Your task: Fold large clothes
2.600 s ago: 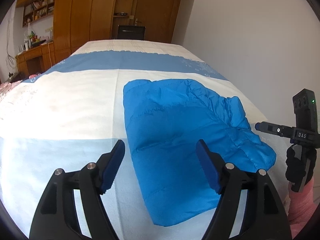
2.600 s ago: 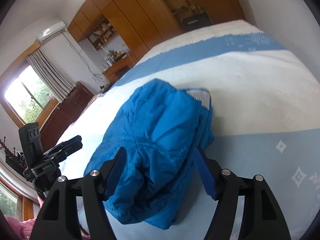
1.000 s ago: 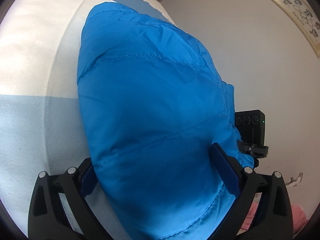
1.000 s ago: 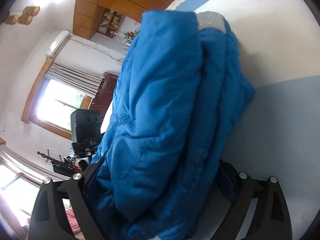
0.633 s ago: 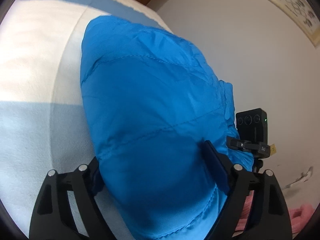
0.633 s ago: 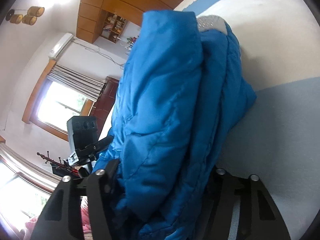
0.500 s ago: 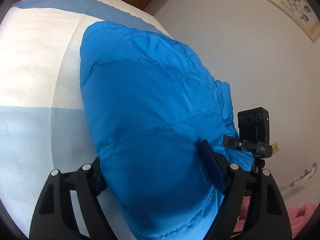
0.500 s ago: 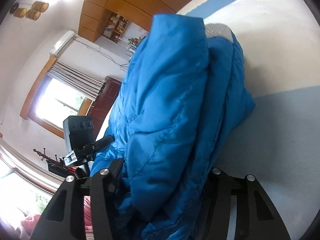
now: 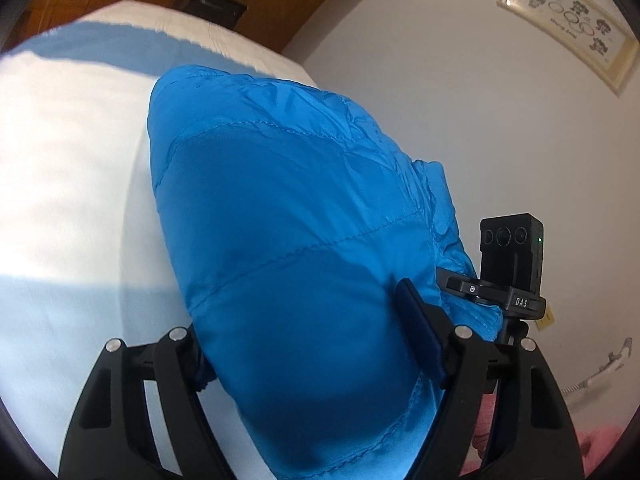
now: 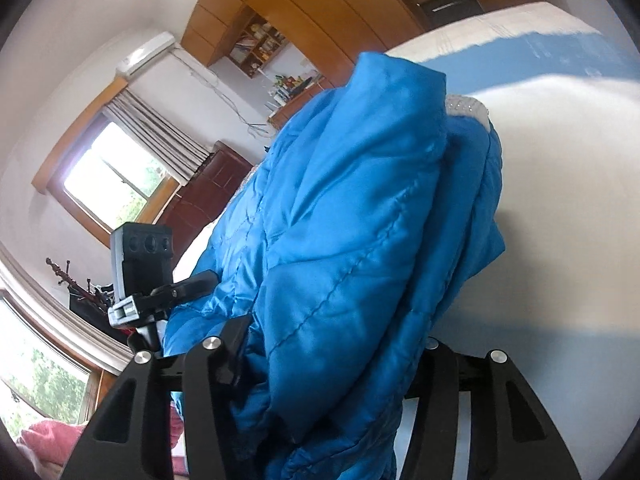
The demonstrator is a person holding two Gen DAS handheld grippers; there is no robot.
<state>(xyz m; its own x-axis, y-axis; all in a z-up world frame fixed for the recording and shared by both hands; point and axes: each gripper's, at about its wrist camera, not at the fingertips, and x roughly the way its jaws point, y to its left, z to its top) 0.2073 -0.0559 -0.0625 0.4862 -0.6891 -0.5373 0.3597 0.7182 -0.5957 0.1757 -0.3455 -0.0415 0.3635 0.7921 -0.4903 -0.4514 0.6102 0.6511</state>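
Note:
A puffy blue jacket (image 9: 300,240) lies folded on the bed (image 9: 72,160), its near end raised off the sheet. My left gripper (image 9: 308,332) holds the near left part; its jaws are still closing, and the right pad (image 9: 416,332) digs into the padding while the other is hidden under the fabric. In the right wrist view the jacket (image 10: 352,220) fills the middle, a grey lining patch at its far end. My right gripper (image 10: 332,352) is shut on the bunched near right edge. Each gripper shows in the other's view: right gripper (image 9: 508,272), left gripper (image 10: 148,276).
The bed (image 10: 560,160) has a white and light blue sheet stretching far ahead. A white wall (image 9: 440,80) with a framed picture (image 9: 572,28) runs along its right side. Wooden wardrobes (image 10: 320,8), a window (image 10: 108,184) and a dark cabinet (image 10: 200,196) stand beyond. Pink cloth (image 9: 592,452) lies near me.
Both grippers came down over the jacket's near end, closed on it and have risen, lifting that end off the bed. The jacket's far end still rests on the sheet.

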